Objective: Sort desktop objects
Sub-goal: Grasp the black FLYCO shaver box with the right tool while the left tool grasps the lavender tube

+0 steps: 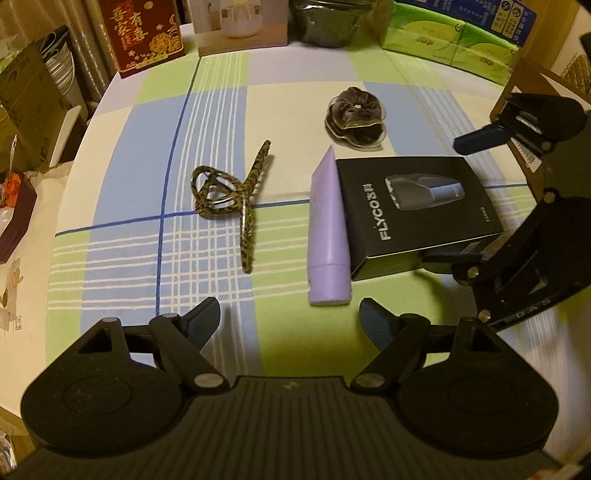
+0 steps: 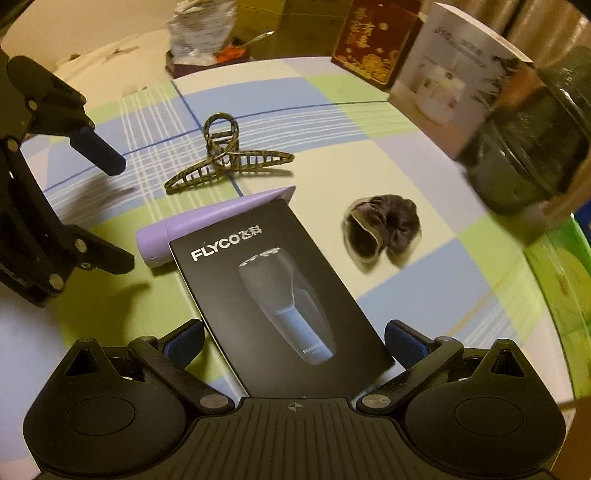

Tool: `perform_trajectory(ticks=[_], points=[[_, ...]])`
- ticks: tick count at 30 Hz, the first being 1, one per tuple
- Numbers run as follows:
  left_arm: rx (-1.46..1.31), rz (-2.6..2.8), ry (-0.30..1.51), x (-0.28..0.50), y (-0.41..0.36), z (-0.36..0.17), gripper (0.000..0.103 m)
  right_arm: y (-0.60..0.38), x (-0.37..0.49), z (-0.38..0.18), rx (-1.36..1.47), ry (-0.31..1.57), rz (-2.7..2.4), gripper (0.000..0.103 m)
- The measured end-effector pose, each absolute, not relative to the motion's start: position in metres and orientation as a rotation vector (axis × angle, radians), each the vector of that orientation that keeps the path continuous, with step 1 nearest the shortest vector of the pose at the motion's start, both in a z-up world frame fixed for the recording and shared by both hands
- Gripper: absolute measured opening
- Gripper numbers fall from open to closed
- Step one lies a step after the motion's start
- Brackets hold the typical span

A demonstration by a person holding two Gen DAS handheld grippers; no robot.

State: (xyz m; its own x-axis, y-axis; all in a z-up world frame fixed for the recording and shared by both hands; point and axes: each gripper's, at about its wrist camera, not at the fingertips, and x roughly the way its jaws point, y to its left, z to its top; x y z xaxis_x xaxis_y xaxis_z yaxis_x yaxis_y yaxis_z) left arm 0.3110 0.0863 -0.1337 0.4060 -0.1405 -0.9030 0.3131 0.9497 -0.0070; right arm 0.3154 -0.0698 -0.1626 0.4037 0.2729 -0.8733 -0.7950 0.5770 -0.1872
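On the plaid tablecloth (image 1: 147,258) lie a leopard-print hair claw (image 1: 229,195), a dark velvet scrunchie (image 1: 354,118), a lilac tube (image 1: 328,229) and a black FLYCO shaver box (image 1: 413,206). The tube rests against the box's left side. My left gripper (image 1: 290,317) is open with only cloth between its fingers, and the tube's cap is just ahead of its right finger. My right gripper (image 2: 295,339) straddles the near end of the box (image 2: 280,288). It is open, with a gap showing at its left pad. The claw (image 2: 225,166), tube (image 2: 207,218) and scrunchie (image 2: 384,229) lie beyond it.
Along the table's far edge stand a red gift box (image 1: 144,33), a white product box (image 1: 240,26), a dark jar (image 1: 328,22) and green tissue packs (image 1: 450,40). A wooden frame (image 1: 524,85) sits at the right. The round table's edge curves down the left.
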Motion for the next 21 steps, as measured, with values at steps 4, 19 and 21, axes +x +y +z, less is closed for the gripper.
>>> perform_trajectory(ticks=[4,19,21], points=[[0.165,-0.277,1.124,0.31,0.091,-0.136,0.08,-0.073,0.316,-0.159,-0.662,0.939,0.755,0.095],[0.169,-0.292,1.115,0.307,0.091,-0.134,0.08,-0.1,0.251,-0.143,-0.41,1.039,0.445,0.08],[0.169,-0.298,1.104,0.307,0.092,-0.133,0.079,-0.108,0.246,-0.142,-0.337,1.043,0.341,0.08]])
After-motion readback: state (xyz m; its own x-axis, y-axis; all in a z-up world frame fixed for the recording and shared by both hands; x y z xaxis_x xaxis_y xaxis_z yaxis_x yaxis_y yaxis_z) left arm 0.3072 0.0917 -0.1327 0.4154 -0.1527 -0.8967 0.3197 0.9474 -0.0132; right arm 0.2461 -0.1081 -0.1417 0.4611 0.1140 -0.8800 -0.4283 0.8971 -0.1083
